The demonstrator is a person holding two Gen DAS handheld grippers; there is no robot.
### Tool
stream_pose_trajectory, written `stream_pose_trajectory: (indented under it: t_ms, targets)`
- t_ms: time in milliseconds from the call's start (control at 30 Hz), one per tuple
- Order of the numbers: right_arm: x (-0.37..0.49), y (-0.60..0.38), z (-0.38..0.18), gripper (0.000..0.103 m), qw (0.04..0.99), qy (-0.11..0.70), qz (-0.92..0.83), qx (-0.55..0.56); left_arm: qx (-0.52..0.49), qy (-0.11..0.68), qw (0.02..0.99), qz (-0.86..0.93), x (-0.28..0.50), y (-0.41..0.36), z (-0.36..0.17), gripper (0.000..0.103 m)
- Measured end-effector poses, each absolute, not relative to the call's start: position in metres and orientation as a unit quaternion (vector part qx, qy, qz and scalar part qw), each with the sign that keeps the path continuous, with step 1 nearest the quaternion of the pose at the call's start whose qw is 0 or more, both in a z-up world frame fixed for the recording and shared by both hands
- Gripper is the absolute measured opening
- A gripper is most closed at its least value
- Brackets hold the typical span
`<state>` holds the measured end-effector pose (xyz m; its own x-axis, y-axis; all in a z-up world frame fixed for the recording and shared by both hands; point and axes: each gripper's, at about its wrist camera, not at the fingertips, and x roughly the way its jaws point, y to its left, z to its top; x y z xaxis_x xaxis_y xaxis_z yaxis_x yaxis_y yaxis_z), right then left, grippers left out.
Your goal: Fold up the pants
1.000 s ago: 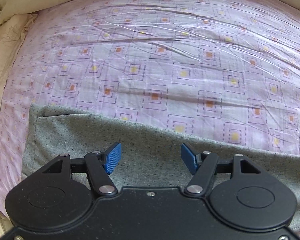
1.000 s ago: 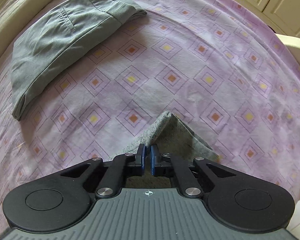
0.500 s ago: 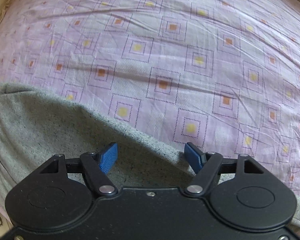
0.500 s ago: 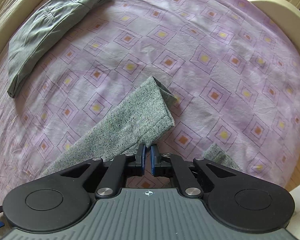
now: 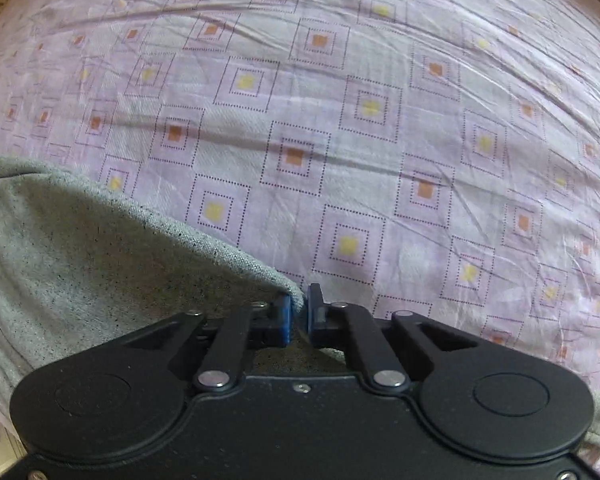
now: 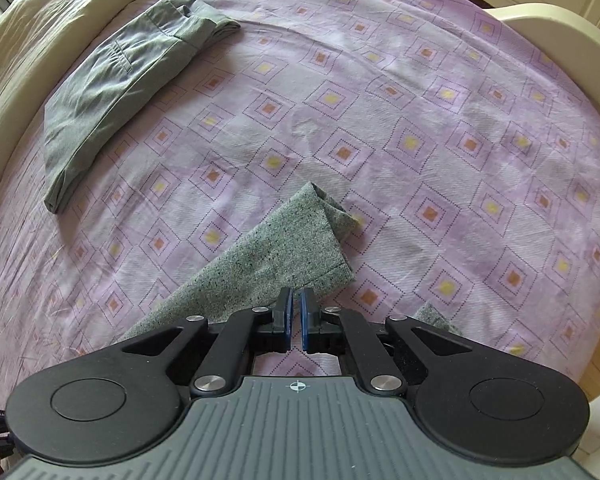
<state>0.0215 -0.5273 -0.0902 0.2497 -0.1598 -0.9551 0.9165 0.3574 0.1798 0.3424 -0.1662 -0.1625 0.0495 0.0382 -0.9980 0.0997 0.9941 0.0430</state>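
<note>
Purple patterned bedsheet [image 5: 380, 128] across both views. Left wrist view: left gripper [image 5: 299, 312] pinched tight on edge of grey speckled pants [image 5: 80, 272], fabric spreading left of jaws. Right wrist view: right gripper [image 6: 296, 318] nearly closed on pants [image 6: 268, 264], leg hem bunched just above jaws, folded green trousers [image 6: 116, 92] well apart, upper left. Best to lift both grips level, keep cloth taut, lay hem onto waist end.

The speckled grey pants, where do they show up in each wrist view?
Left wrist: speckled grey pants fill the lower left, their edge pinched in the left claw.
Right wrist: lower centre, a leg running up from the right claw.
Shared landmark: the purple patterned bedsheet.
</note>
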Motion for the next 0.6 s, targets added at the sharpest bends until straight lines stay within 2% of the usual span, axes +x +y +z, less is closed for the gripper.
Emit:
stream_pose_trajectory:
  t_ms: [100, 167, 200, 233, 600]
  targets:
    - [0.008, -0.533, -0.093, 0.007, 0.671, 0.434, -0.397, 0.451, 0.039, 0.67, 0.741, -0.033, 0.325, -0.159, -0.139, 0.009]
    - [-0.003, -0.538, -0.101, 0.017, 0.654, 0.413, -0.407, 0.485, 0.034, 0.661, 0.749, -0.04, 0.312, -0.153, -0.128, 0.009]
    - [-0.008, -0.539, -0.107, 0.027, 0.643, 0.405, -0.413, 0.502, 0.033, 0.657, 0.752, -0.045, 0.306, -0.15, -0.125, 0.009]
    - [-0.013, -0.539, -0.113, 0.029, 0.634, 0.398, -0.417, 0.516, 0.031, 0.653, 0.755, -0.05, 0.3, -0.147, -0.122, 0.009]
    - [-0.018, -0.54, -0.151, 0.03, 0.596, 0.301, -0.45, 0.593, 0.041, 0.636, 0.767, -0.077, 0.282, -0.147, -0.115, 0.009]
